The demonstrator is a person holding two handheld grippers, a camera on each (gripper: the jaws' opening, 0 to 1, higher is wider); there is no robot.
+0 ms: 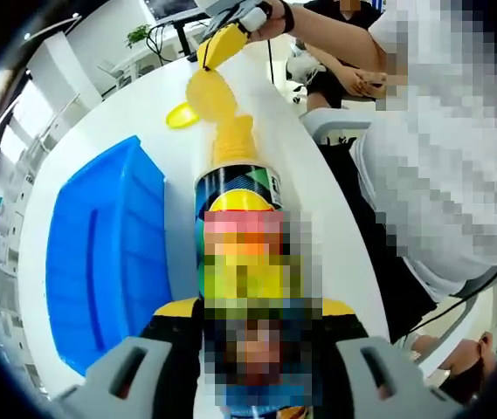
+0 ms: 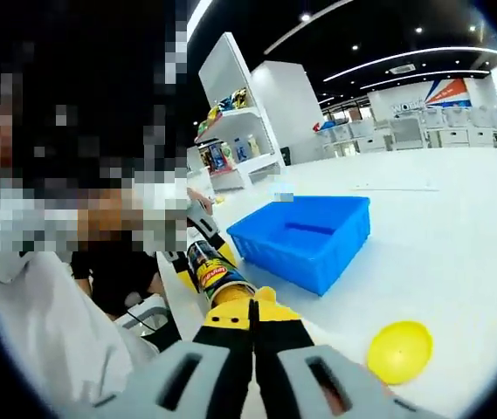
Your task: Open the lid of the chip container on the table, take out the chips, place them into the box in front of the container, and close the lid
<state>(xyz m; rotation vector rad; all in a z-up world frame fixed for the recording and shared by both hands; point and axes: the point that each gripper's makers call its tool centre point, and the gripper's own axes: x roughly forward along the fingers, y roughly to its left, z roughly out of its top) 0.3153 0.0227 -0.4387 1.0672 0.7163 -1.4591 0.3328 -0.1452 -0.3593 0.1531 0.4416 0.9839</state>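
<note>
With the yellow lid (image 2: 398, 351) off on the table (image 2: 458, 227), our left gripper (image 1: 246, 349) clamps the lying chip container (image 1: 238, 188) while our right gripper (image 2: 252, 336), closed on the chips (image 1: 222, 109), must next carry them to the blue box (image 2: 305, 234).

Counted: one chip container (image 1: 235, 188); one blue box (image 1: 104, 253); one yellow lid (image 2: 398, 351) loose on one white table (image 2: 458, 227); one stack of chips (image 1: 217, 109), single chips too blurred to count. Two grippers: left gripper (image 1: 257, 367); right gripper (image 2: 252, 349).
</note>
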